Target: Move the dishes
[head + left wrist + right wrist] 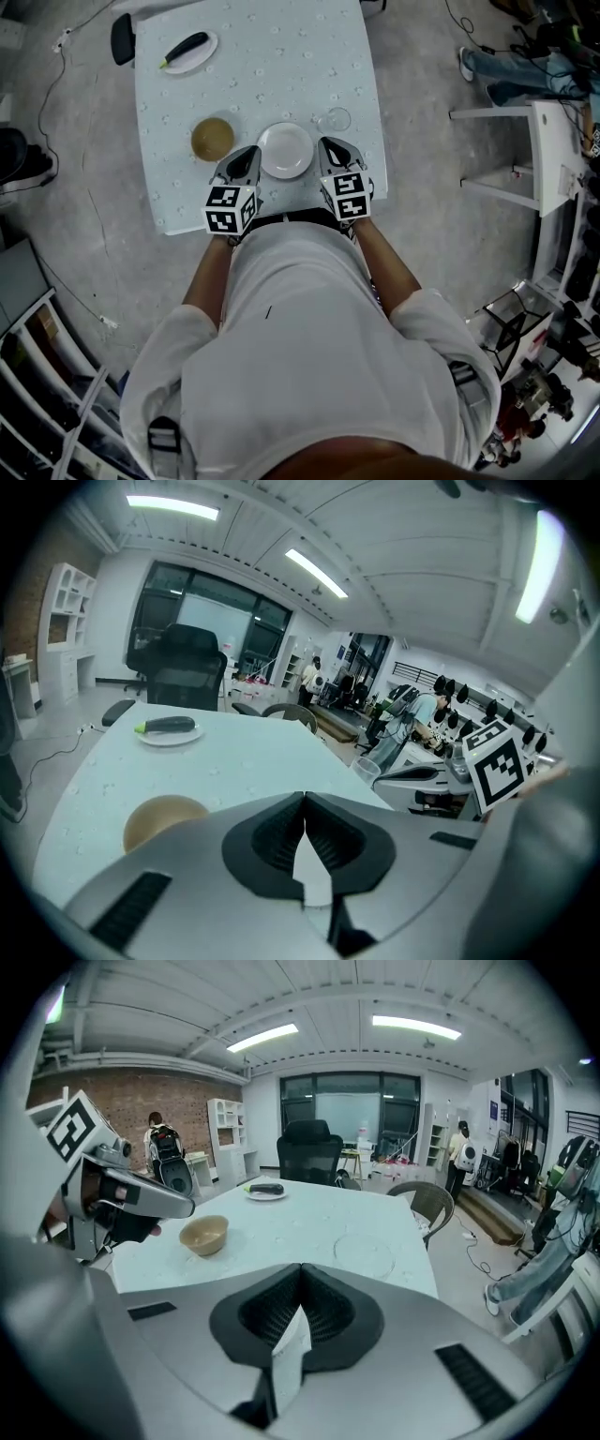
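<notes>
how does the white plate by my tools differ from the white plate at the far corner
The near plate is empty; the far plate carries a dark green vegetable. The near plate is gripped at its rim by the left tool and right tool; the far plate lies untouched on the table. Both are round and white.

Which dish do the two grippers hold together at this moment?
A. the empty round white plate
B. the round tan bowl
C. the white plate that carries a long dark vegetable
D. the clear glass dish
A: in the head view the left gripper and the right gripper close on opposite edges of the empty round white plate, and each gripper view shows a white rim pinched between its jaws.
</notes>
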Action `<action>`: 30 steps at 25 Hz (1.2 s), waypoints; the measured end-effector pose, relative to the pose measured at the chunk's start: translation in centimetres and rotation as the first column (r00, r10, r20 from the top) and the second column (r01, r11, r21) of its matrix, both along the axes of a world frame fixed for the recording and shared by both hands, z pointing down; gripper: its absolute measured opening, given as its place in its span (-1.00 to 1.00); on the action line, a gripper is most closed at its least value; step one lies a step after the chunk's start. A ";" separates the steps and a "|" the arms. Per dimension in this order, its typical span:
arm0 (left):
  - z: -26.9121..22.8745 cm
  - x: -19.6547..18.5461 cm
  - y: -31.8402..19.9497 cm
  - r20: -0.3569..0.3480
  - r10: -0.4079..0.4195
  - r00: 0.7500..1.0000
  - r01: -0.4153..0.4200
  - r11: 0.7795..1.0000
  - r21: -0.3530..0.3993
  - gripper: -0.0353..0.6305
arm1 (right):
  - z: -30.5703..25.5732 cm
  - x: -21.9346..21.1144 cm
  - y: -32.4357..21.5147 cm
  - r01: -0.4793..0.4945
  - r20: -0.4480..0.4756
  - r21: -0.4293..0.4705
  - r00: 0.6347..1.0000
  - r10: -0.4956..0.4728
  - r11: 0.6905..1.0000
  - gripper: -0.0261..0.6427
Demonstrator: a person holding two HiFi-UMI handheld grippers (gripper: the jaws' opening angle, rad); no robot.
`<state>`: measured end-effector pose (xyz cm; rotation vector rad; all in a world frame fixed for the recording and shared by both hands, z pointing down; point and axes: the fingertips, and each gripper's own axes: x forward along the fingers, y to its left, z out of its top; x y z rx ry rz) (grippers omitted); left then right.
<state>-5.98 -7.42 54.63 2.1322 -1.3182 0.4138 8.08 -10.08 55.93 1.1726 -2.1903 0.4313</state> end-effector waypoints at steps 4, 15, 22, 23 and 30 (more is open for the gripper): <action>-2.6 -0.4 -1.4 0.014 -0.033 0.999 0.032 0.996 0.079 -0.83 | -2.8 -0.3 -1.2 0.016 0.011 0.077 1.000 -0.017 0.997 -0.93; -11.5 -0.7 -3.6 0.041 -0.091 0.995 0.075 0.952 0.296 -0.83 | -13.3 -2.7 -3.7 0.031 0.122 0.264 0.990 -0.066 0.964 -0.93; -16.1 -1.4 -4.1 0.044 -0.136 0.990 0.108 0.911 0.397 -0.83 | -16.8 -2.2 -4.5 0.024 0.141 0.350 0.987 -0.079 0.936 -0.93; -16.6 -1.6 -4.1 0.050 -0.143 0.989 0.110 0.906 0.408 -0.83 | -17.4 -2.2 -4.7 0.018 0.151 0.361 0.986 -0.078 0.933 -0.93; -20.3 -2.0 -3.2 0.062 -0.168 0.984 0.120 0.873 0.473 -0.83 | -21.9 -1.8 -4.6 0.002 0.188 0.449 0.977 -0.096 0.894 -0.93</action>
